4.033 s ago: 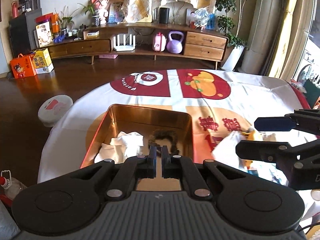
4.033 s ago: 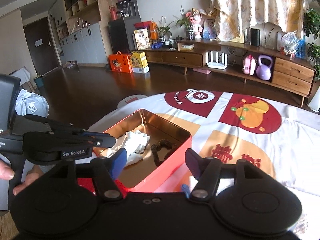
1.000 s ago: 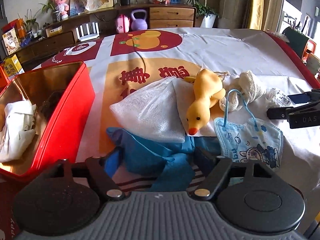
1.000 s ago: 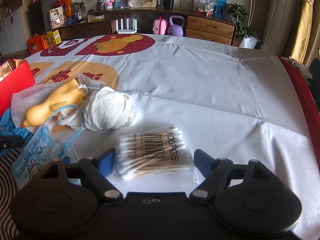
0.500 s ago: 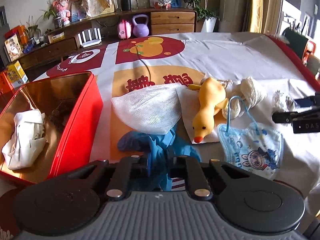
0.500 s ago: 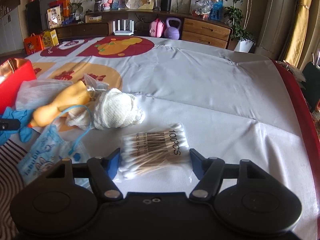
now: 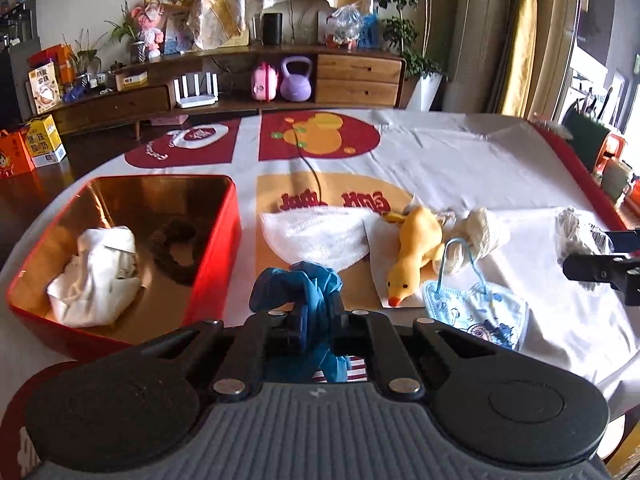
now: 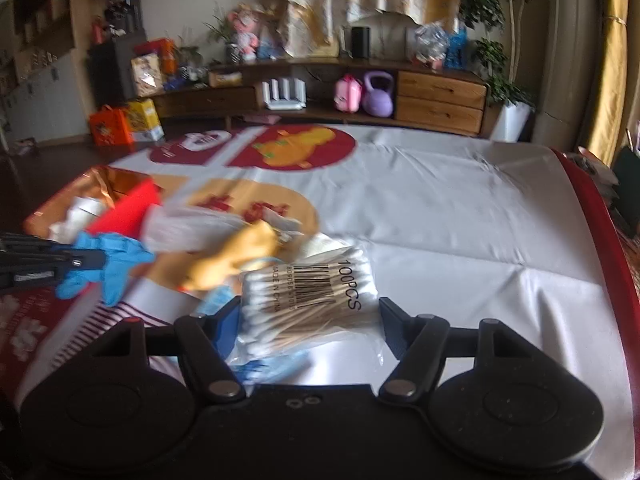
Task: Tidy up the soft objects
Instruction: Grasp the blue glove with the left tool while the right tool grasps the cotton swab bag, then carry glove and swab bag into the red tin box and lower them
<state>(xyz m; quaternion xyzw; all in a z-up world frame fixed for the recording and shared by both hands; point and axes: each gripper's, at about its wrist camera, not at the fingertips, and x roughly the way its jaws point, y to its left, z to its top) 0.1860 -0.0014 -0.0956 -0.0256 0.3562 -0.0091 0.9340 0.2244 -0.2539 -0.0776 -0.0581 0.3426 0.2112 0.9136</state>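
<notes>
Left wrist view: left gripper (image 7: pixel 318 330), bottom centre, has just closed and pinches a blue glove (image 7: pixel 298 286), which bunches above the jaws and trails below them. At centre left the red tin (image 7: pixel 218 248) holds a white cloth (image 7: pixel 94 276) and a dark scrunchie (image 7: pixel 176 246); at centre right a gauze pad (image 7: pixel 320 238), duck (image 7: pixel 414 254), sock (image 7: pixel 478 240) and mask (image 7: pixel 476 312) lie on the tablecloth (image 7: pixel 460 160). Risk: the pinch takes only a fold, so the slack glove may slip free or snag the tin's rim on the way over. Right wrist view (blurred): right gripper (image 8: pixel 306 320), lower centre, is closed across a swab pack (image 8: pixel 310 300), carried clear of the cloth. Risk: the slick bag is gripped by its sides and could slide out or tilt; both loads heading for the tin at centre left may collide.
</notes>
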